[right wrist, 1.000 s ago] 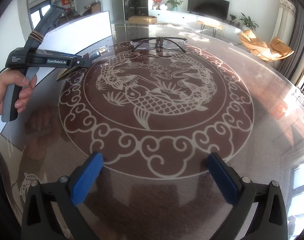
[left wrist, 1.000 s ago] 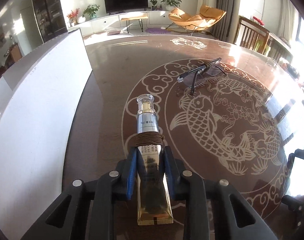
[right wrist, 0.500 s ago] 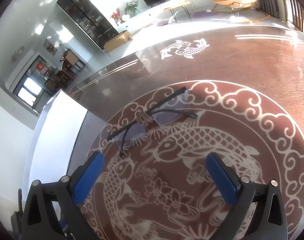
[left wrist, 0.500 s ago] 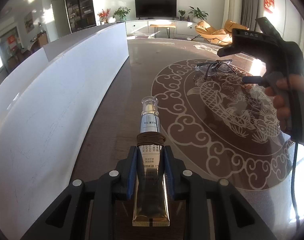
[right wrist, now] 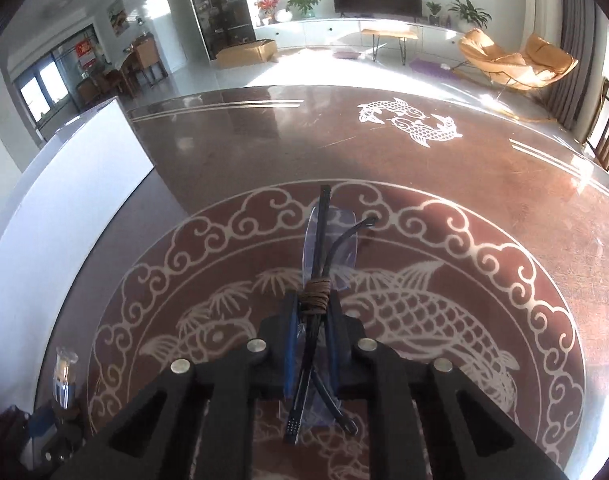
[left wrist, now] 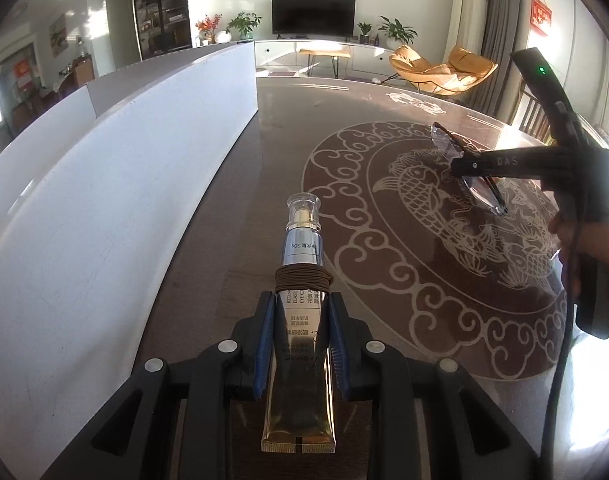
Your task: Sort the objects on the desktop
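My left gripper (left wrist: pixel 300 312) is shut on a gold and silver cosmetic tube (left wrist: pixel 300 320) with a clear cap and a brown cord wound round its middle; it points forward over the table beside the white box. My right gripper (right wrist: pixel 311 312) is shut on a pair of folded glasses (right wrist: pixel 324 240) with dark arms, held at the cord-wrapped bridge above the fish pattern. In the left wrist view the right gripper (left wrist: pixel 464 168) shows at the right, holding the glasses (left wrist: pixel 448 140). The tube's cap (right wrist: pixel 64 364) shows at the lower left of the right wrist view.
A long white box wall (left wrist: pixel 104 200) runs along the table's left side; it also shows in the right wrist view (right wrist: pixel 64 192). The glossy brown table (right wrist: pixel 264 140) has a round koi pattern (right wrist: pixel 424 320). Chairs stand past the far right edge.
My right gripper has closed on the glasses, which lay free on the table half a second ago. My left gripper still holds the tube and has turned slightly toward the white box.
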{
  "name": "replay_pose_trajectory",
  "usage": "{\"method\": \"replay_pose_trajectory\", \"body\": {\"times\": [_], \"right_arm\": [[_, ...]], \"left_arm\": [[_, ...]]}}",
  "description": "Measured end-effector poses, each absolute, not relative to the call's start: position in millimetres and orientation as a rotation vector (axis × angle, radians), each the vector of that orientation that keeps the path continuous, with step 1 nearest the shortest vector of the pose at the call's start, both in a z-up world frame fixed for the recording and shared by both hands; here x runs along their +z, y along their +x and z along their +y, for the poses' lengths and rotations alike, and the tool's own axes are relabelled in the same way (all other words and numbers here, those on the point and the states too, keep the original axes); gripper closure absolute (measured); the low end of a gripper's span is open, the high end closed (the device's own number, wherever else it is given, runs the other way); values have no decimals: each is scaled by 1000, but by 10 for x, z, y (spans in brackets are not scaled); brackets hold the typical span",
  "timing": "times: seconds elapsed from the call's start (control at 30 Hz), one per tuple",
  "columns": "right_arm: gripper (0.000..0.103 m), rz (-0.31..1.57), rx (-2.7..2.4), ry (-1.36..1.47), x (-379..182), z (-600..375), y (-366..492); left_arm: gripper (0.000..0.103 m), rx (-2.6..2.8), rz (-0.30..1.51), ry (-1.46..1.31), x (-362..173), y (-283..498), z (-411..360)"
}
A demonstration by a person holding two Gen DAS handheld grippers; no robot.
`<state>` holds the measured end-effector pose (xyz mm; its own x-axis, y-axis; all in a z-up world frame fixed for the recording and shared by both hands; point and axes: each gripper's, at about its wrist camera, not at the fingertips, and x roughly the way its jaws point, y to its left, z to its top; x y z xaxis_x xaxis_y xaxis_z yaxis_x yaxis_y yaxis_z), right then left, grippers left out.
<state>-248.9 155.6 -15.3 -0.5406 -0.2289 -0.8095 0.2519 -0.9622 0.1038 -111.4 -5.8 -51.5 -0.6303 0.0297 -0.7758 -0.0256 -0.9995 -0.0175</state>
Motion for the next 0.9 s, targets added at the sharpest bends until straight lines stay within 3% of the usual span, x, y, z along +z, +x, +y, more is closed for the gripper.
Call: {"method": "replay_pose_trajectory", "body": {"times": [0.23,0.3,0.33,0.37,0.43,0.47,0.57,0.67,0.73,0.8,0.9], "right_arm": [[89,197,-2547,1219,-241,2059,-887],[85,236,-2561,1210,-242,2108,-639],[79,241,-2563,1212,-243,2123,-584],[72,239,-2567,1216,-243,2140,-558],[25,232,-2589,1245,-258,2156,-573],[20,235,-2602,1260,-266,2173,-584],[19,217,-2591,1273,-283,2215,-611],[15,191,-2580,1286,-298,2266,-624],[11,207,-2574,1288,-308,2248,-614],[6,205,-2560,1294,-321,2242,-623],[3,209,-2557,1301,-330,2246,-624]], "left_arm": [[77,2781,-35,-1350,-493,-847,63],[77,2799,-1,-1351,-500,-834,98],[76,2804,17,-1349,-504,-832,112],[73,2806,42,-1342,-513,-829,130],[65,2827,78,-1345,-529,-800,147],[58,2836,63,-1354,-535,-796,114],[45,2819,-20,-1357,-544,-820,38],[31,2825,72,-1375,-546,-859,146],[25,2822,36,-1391,-548,-877,94],[7,2804,-3,-1416,-573,-896,43],[3,2788,33,-1424,-583,-911,96]]}}
